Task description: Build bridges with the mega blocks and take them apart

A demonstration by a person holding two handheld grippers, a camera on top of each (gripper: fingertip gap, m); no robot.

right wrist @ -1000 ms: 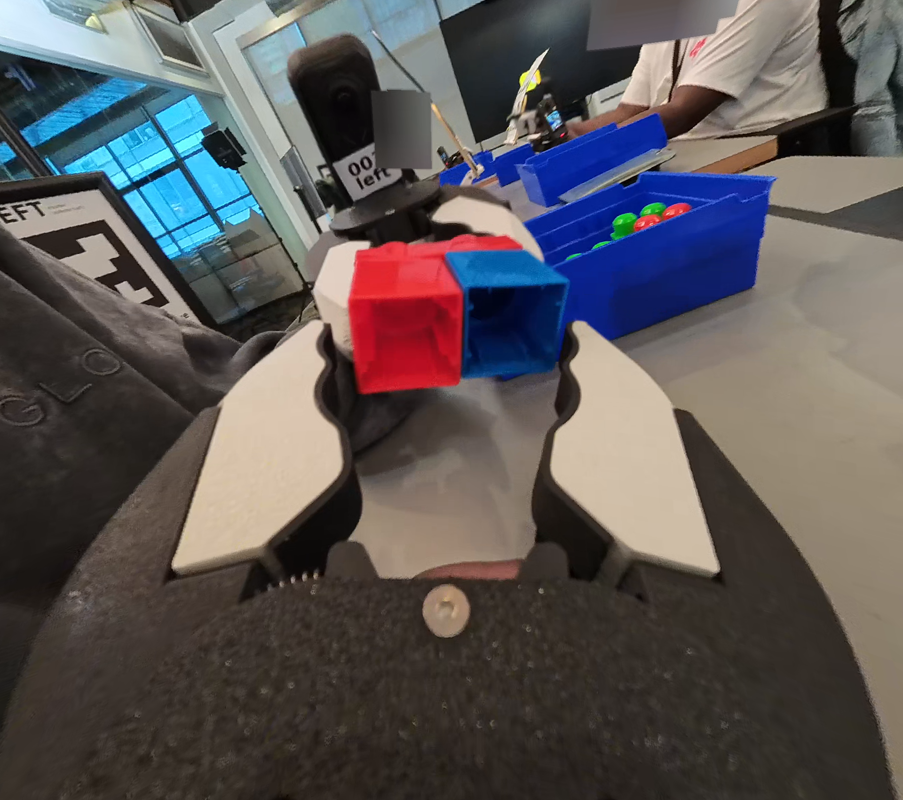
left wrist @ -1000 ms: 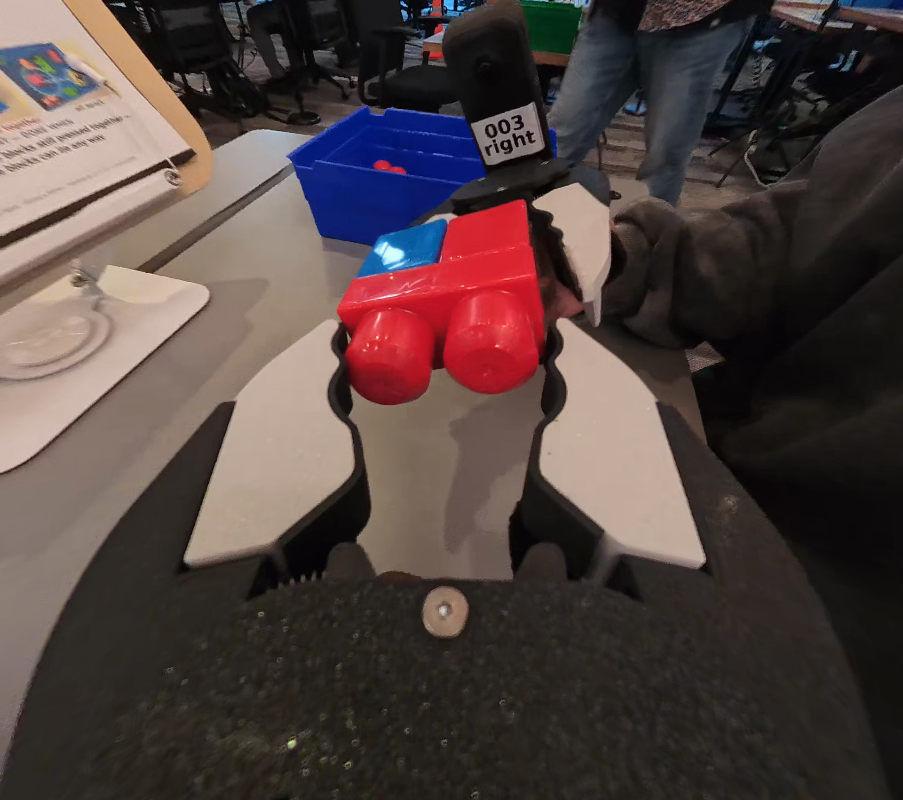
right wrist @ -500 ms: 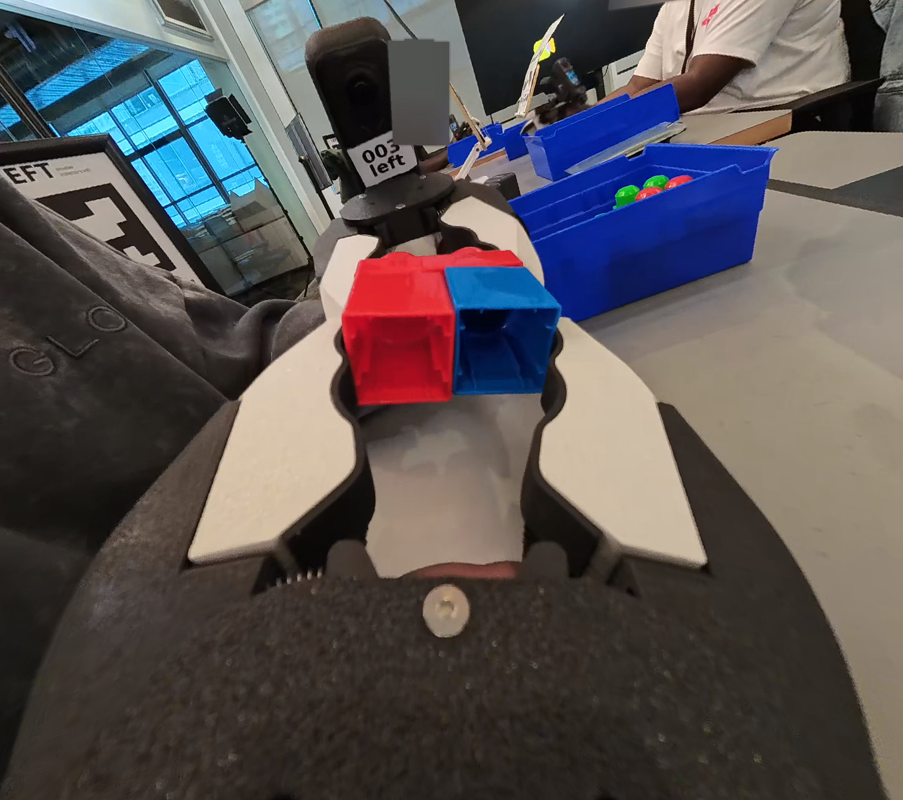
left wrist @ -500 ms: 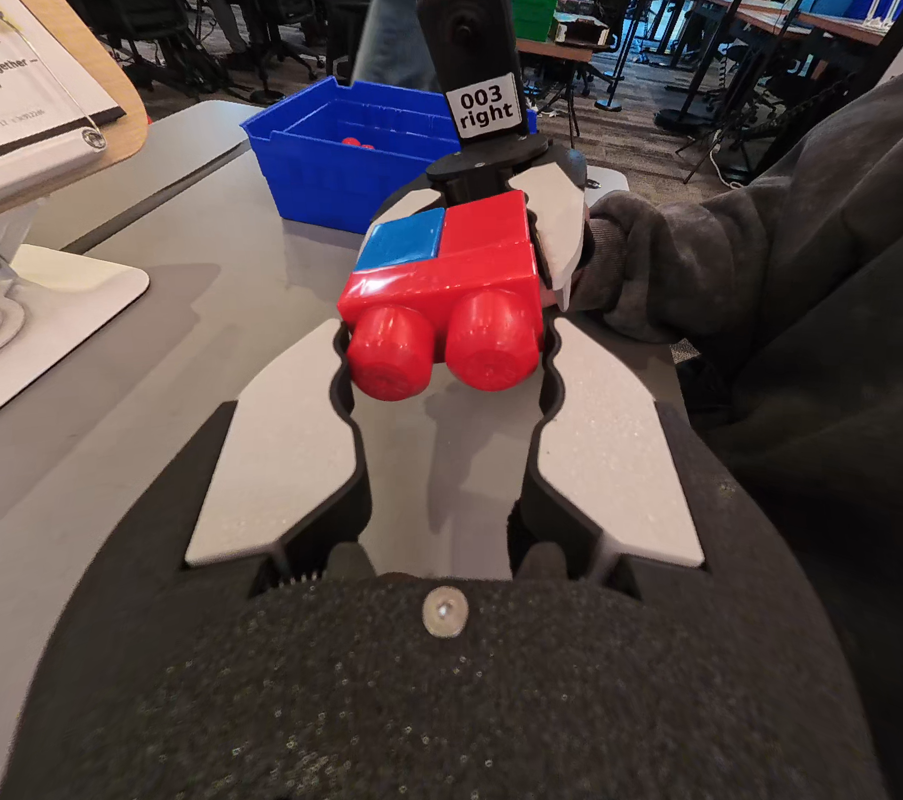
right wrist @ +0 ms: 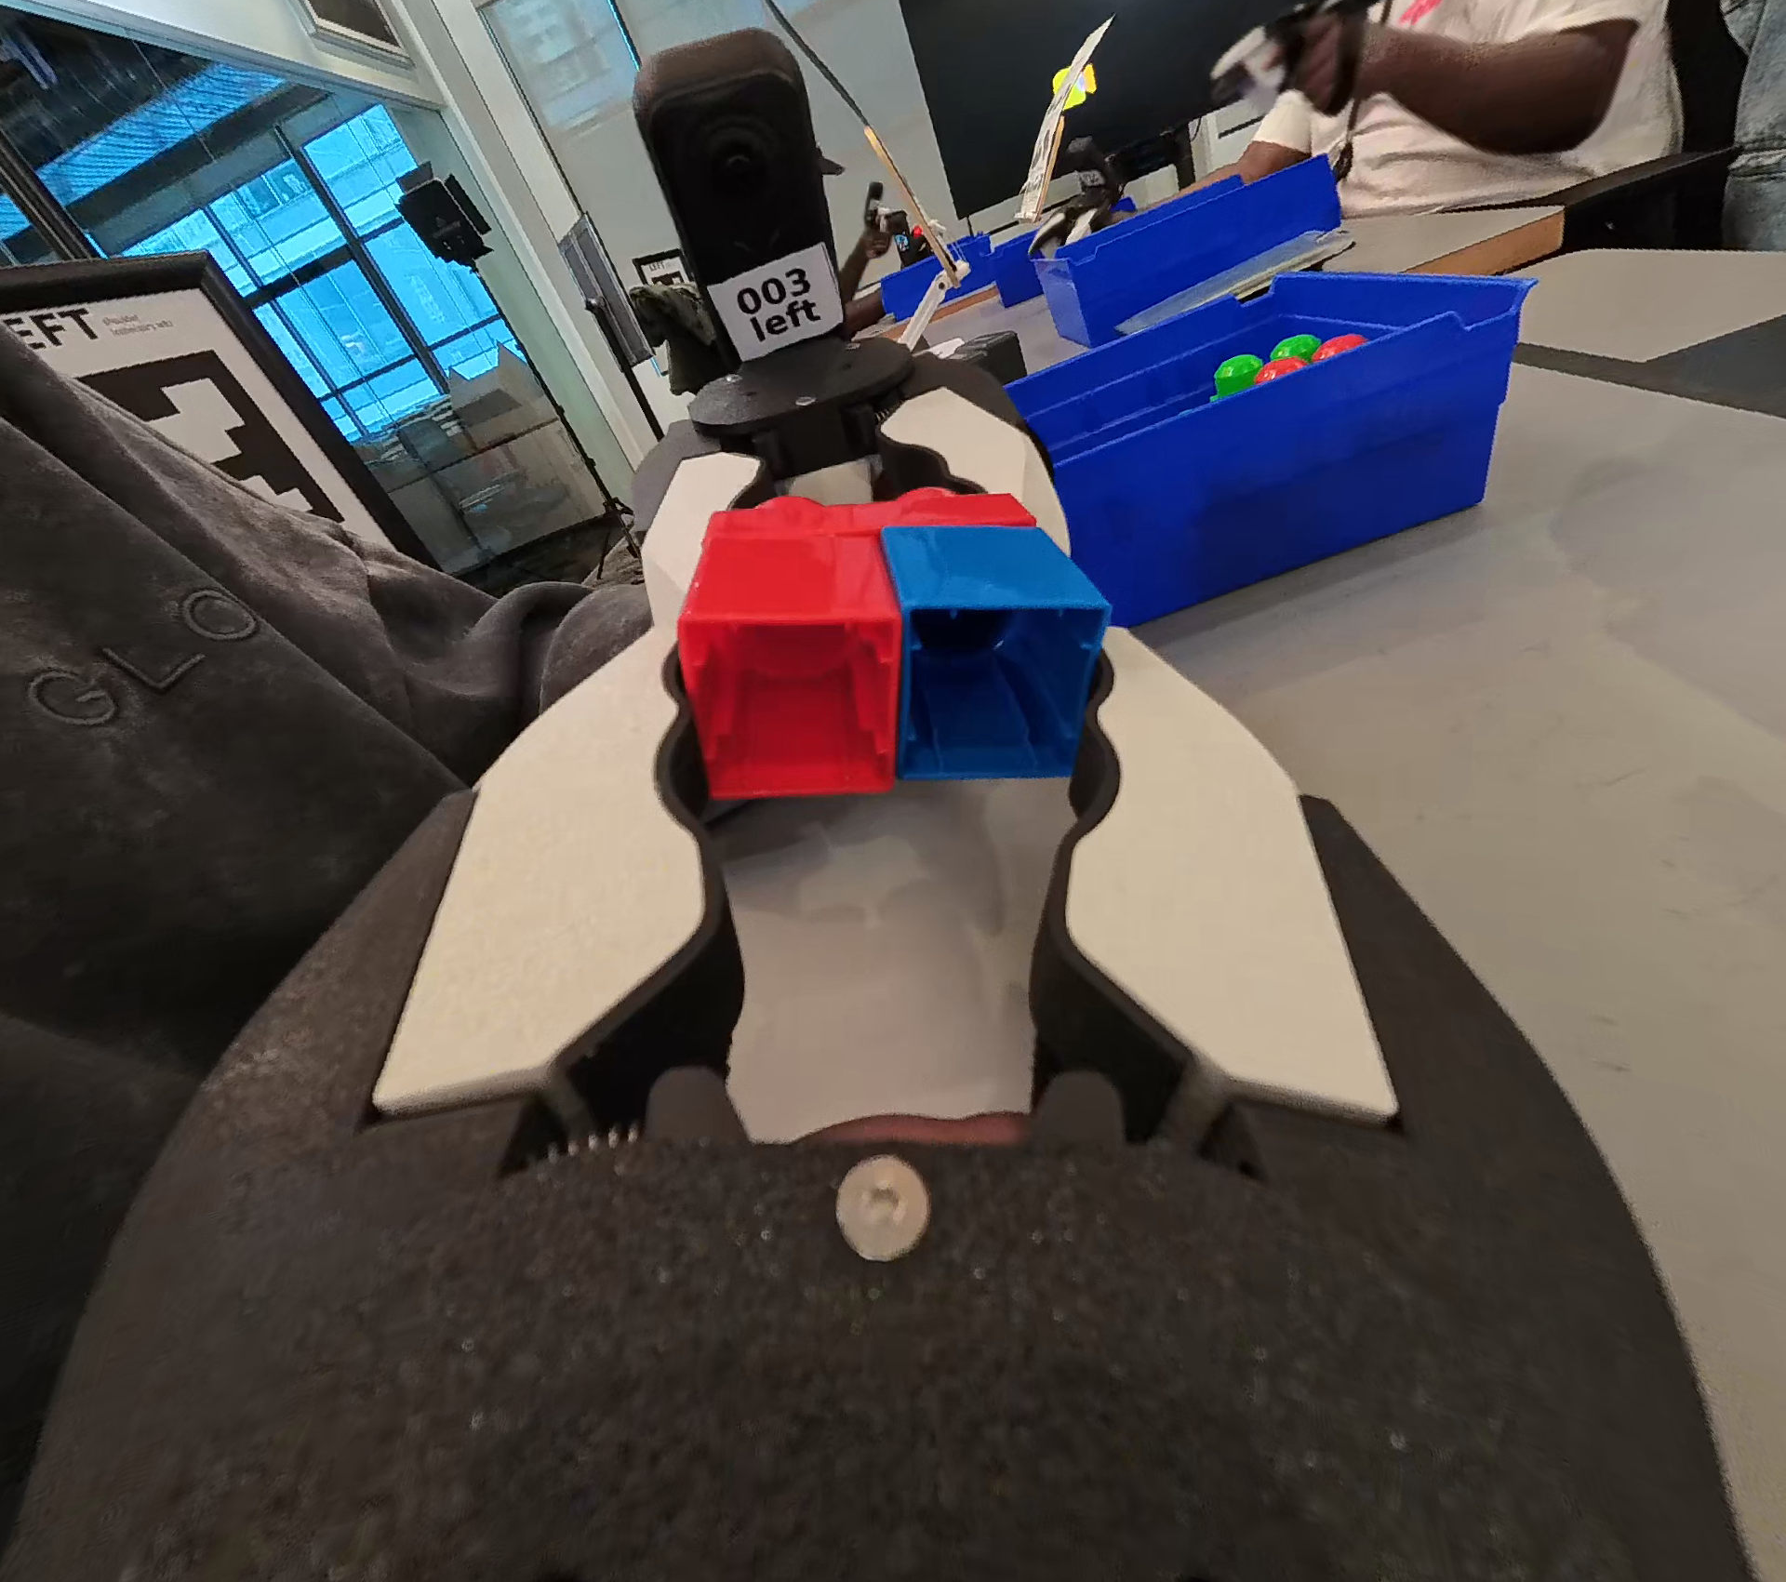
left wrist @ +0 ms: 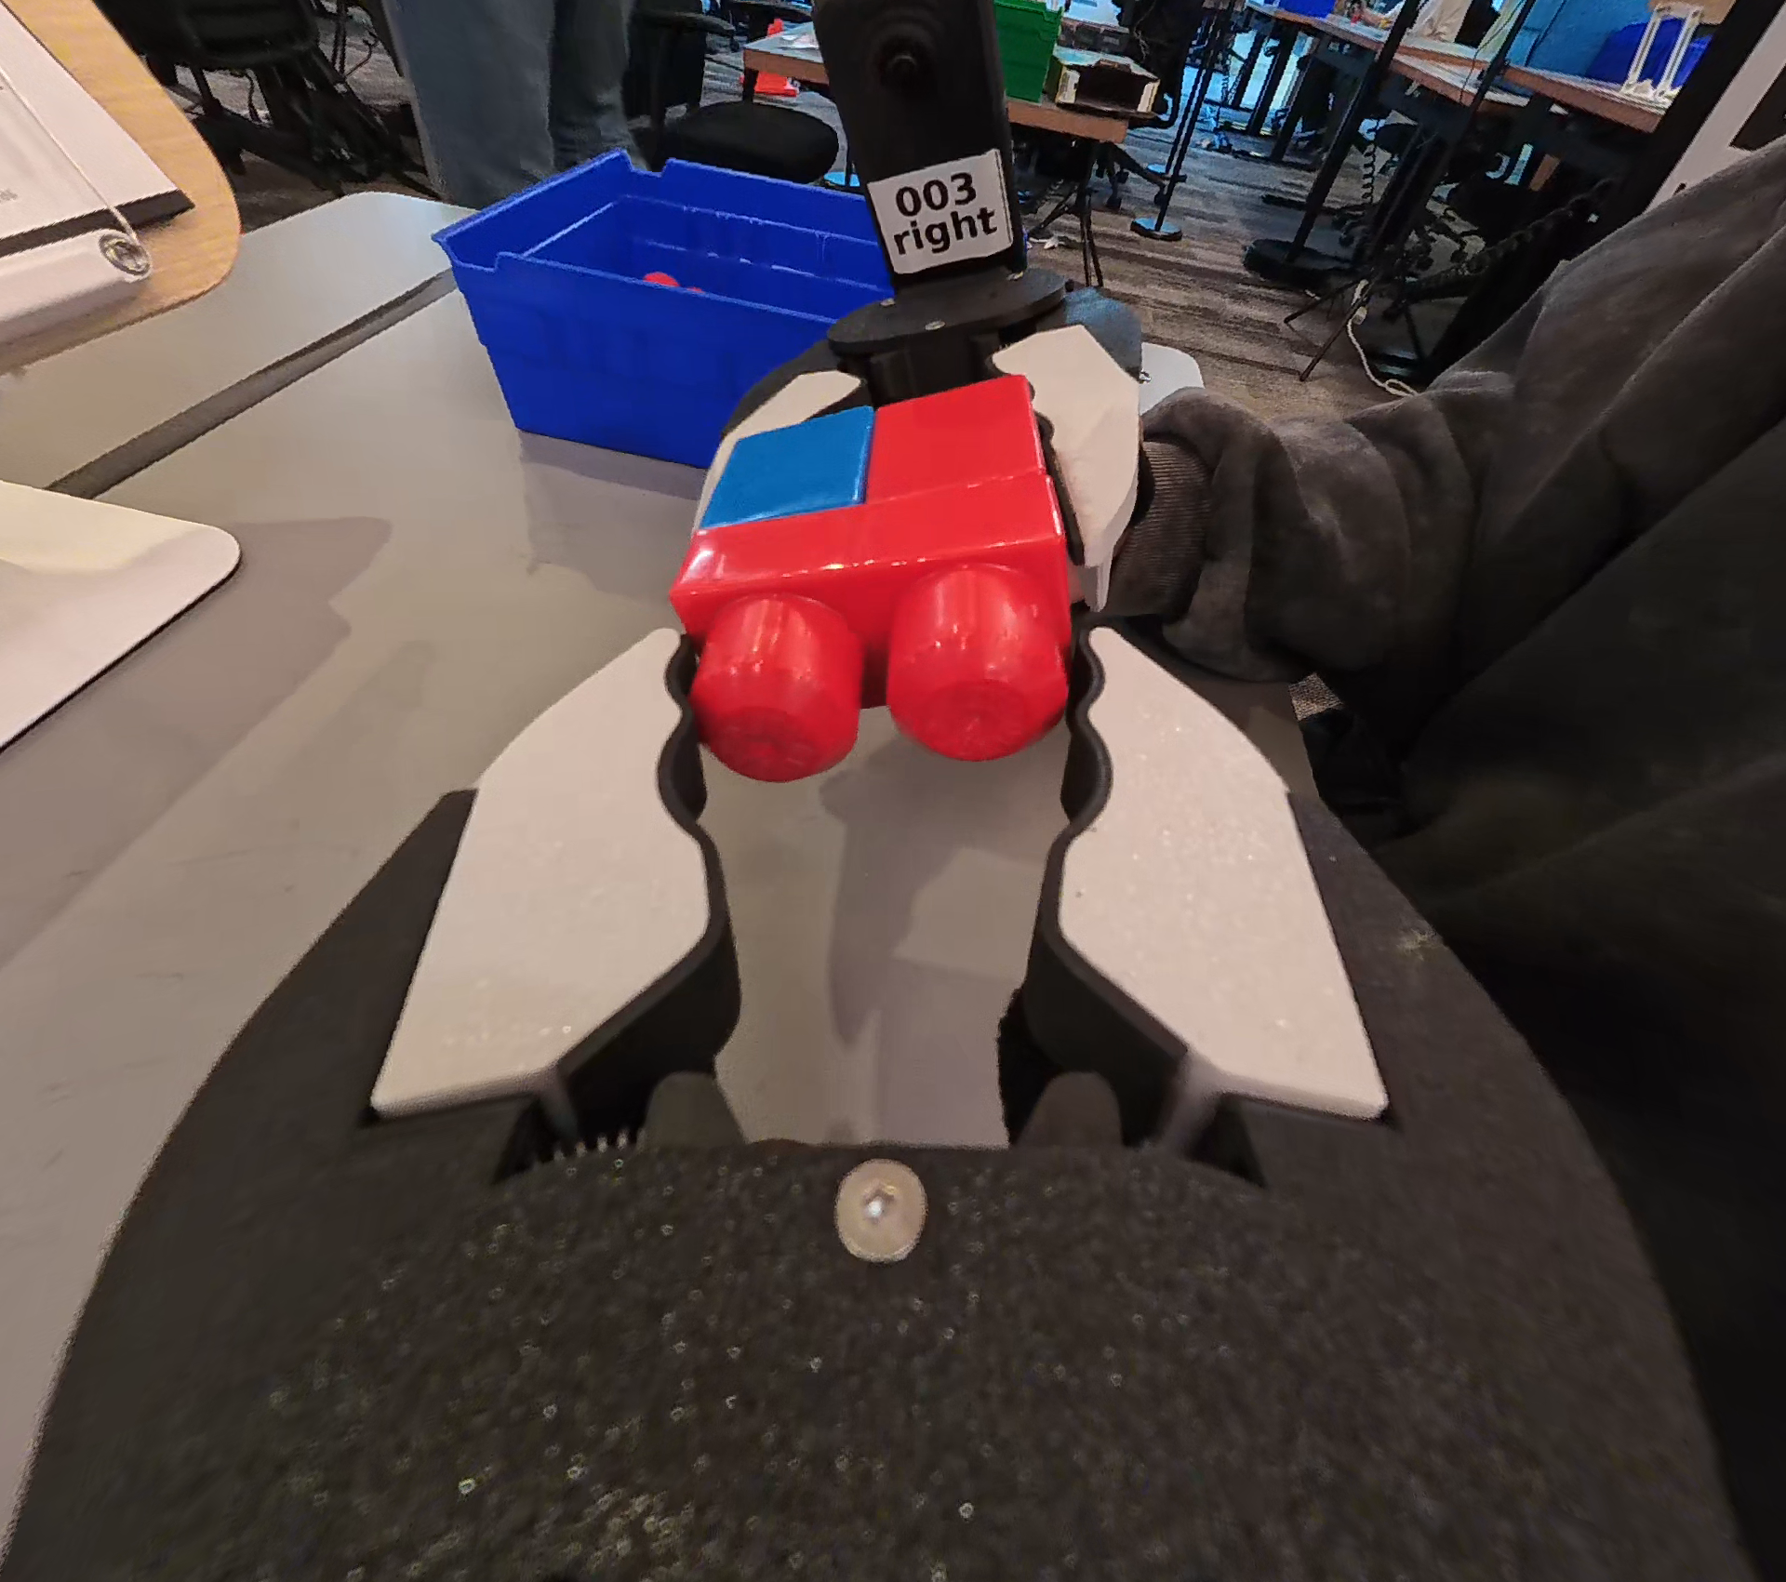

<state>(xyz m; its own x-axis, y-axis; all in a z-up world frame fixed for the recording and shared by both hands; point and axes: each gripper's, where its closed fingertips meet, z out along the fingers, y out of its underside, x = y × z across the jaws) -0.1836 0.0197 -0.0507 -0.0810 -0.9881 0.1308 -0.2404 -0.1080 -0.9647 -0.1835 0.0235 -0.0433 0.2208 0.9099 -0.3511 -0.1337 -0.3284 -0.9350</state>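
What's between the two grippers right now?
The block assembly: a red two-stud block at the left gripper, a small red block and blue block at the right gripper. Both wrist views show it.

Two hand-held grippers and a dark grey sleeve

Each gripper, the left gripper and the right gripper, is built with a black speckled foam-like body, a silver screw set at its centre, and two pale grey fingers edged in wavy black rubber above that screw. A black camera post bearing a white label is mounted on each. A dark grey fleece sleeve is worn; embossed lettering is possibly seen on it.
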